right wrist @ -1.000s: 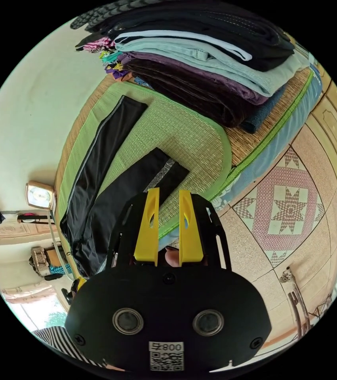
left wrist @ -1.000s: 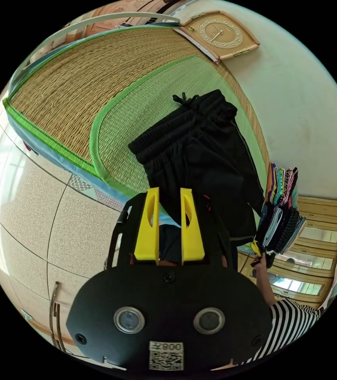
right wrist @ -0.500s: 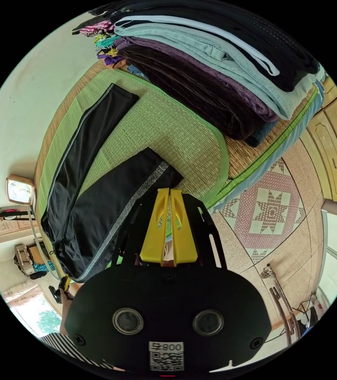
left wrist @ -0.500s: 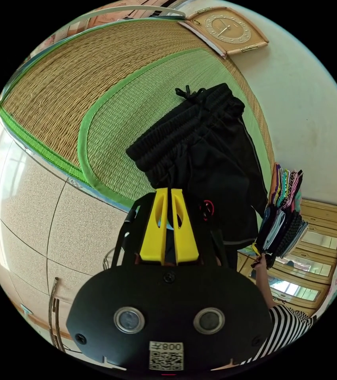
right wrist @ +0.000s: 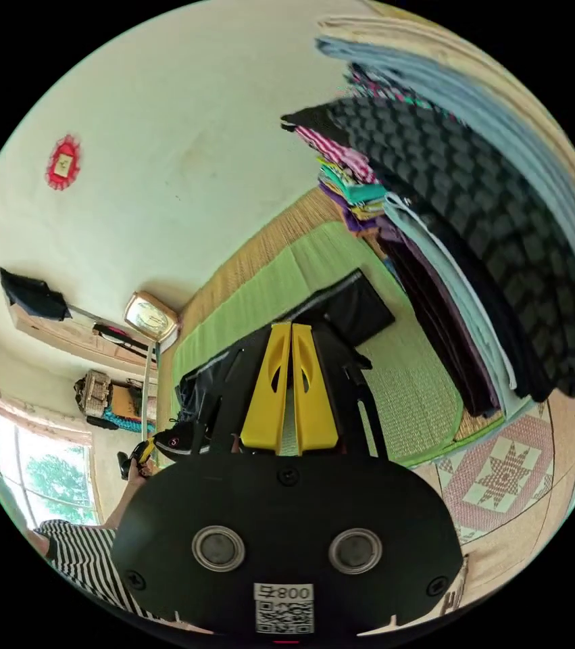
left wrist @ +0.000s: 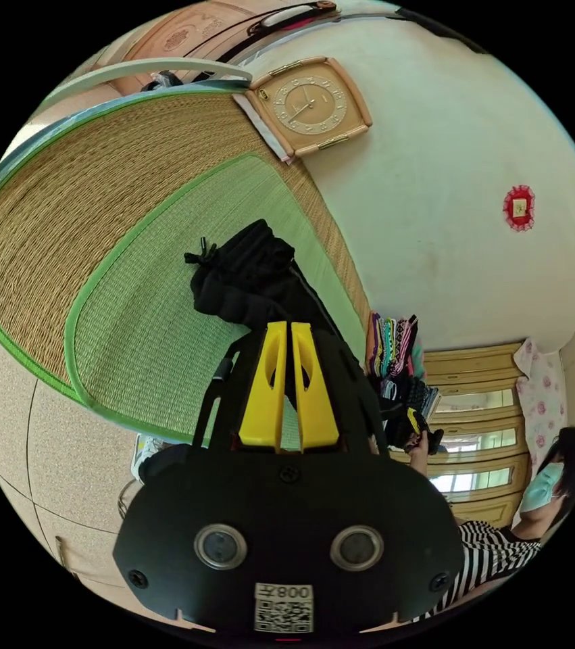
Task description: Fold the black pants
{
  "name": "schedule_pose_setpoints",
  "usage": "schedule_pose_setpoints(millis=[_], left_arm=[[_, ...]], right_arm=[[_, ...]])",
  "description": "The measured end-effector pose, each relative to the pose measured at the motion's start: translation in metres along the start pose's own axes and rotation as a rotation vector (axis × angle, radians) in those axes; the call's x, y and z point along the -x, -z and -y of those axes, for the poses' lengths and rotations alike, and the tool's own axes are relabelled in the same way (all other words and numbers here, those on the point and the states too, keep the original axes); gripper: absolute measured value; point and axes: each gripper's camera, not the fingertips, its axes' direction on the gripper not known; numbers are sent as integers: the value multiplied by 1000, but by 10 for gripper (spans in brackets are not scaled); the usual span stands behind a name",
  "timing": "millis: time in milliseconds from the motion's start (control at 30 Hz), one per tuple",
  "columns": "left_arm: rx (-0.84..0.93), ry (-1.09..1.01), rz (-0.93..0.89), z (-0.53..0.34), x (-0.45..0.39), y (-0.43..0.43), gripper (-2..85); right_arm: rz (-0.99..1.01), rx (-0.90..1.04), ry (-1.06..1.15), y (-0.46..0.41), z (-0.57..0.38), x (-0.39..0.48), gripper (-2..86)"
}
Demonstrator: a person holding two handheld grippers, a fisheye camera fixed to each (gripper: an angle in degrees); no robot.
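While both tongs [left wrist: 286, 331] [right wrist: 290, 332] pinch them, one black pants [left wrist: 246, 274] hangs over one mat [left wrist: 132, 324].

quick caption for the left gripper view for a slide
Left gripper, yellow jaws closed, over the black pants on a green woven mat beside a wall clock.

Both views look along the green mat [left wrist: 138, 338], sharing the wall clock [right wrist: 151, 318].

Bright, even daylight from a window [right wrist: 44, 473]; strong fisheye edge warping, blurred clothes stack [right wrist: 503, 223].
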Motion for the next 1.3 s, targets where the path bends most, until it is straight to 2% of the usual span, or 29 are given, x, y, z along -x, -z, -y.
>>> schedule_pose_setpoints(millis=[100, 200, 433, 533, 867, 1033, 1133, 1300], left_arm=[[6, -45, 1, -1, -5, 11, 9], [39, -27, 26, -11, 6, 13, 10], [182, 198, 99, -40, 67, -15, 12], [167, 233, 122, -45, 72, -16, 15], [142, 191, 244, -30, 46, -17, 31], [45, 102, 321, -19, 14, -19, 26], [103, 3, 327, 3, -12, -47, 21], [255, -150, 350, 38, -53, -118, 10]], right_arm=[[-42, -22, 37, 27, -7, 1, 0], [-68, 13, -33, 26, -34, -30, 0], [-87, 326, -484, -58, -133, -170, 1], [-68, 312, -584, -60, -156, -189, 1], [-118, 272, -587, -46, -147, -185, 7], [-174, 223, -441, -51, -120, -138, 2], [-196, 235, -307, -73, -93, -98, 1], [-287, 360, -132, -133, -64, -48, -1]])
